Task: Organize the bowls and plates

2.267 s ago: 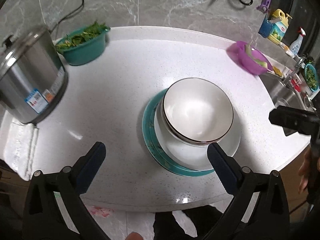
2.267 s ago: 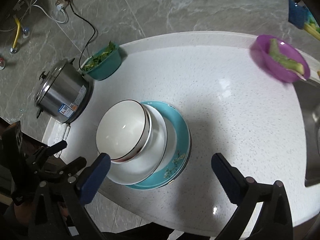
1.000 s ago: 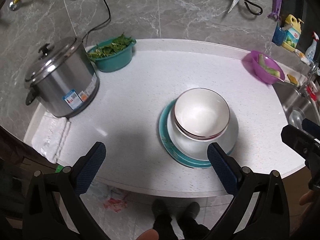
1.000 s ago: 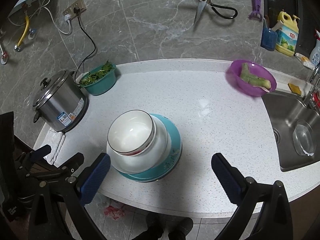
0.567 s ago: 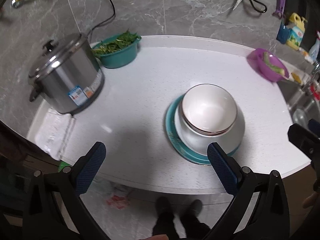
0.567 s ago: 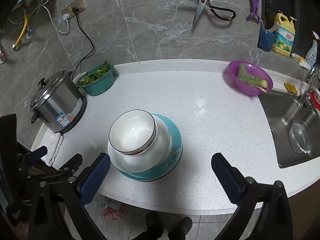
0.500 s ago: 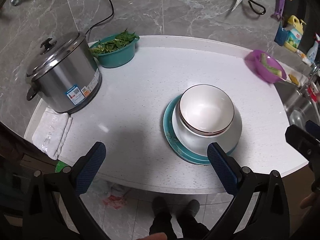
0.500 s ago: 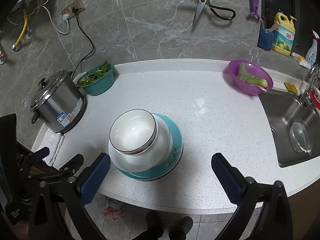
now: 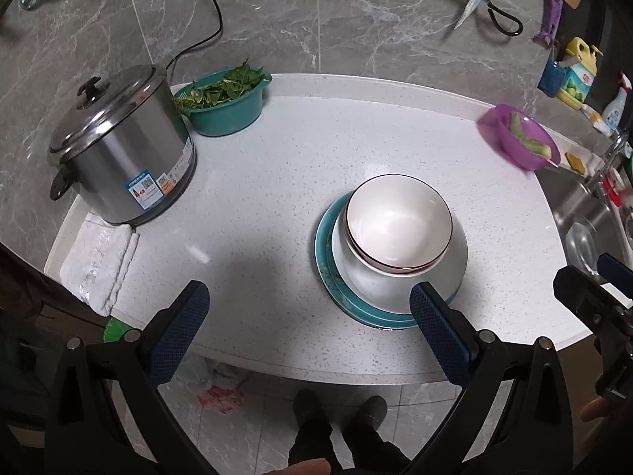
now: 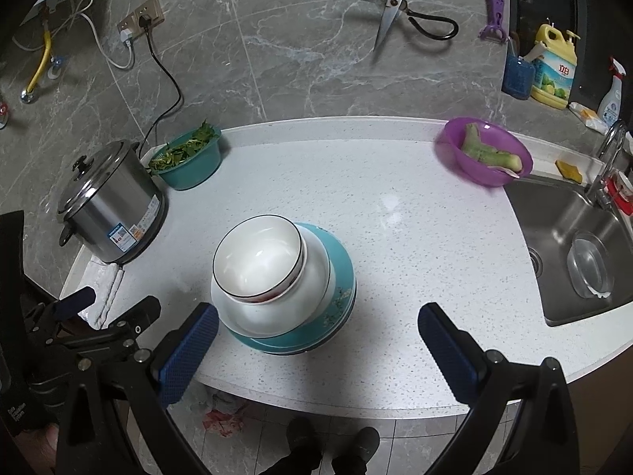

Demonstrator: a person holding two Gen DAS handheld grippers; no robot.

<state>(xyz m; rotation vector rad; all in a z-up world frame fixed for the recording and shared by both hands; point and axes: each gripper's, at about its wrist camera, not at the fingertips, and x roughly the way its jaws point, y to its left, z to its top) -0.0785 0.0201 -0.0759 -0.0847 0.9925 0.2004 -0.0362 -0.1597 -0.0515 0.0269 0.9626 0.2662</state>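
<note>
One stack stands on the white counter: a teal plate at the bottom, a white plate on it, and white dark-rimmed bowls nested on top. The right wrist view shows the same teal plate, white plate and bowls. My left gripper is open and held back over the counter's front edge, nothing between its fingers. My right gripper is open too, just short of the stack, and holds nothing.
A steel pot on a white cloth and a teal basin of greens stand at the left. A purple bowl sits at the right beside the sink. Scissors hang on the wall. Shoes show below.
Both grippers have pulled back and up from the stack, so it looks smaller and the floor shows. The stack has not moved, and both grippers stay open.
</note>
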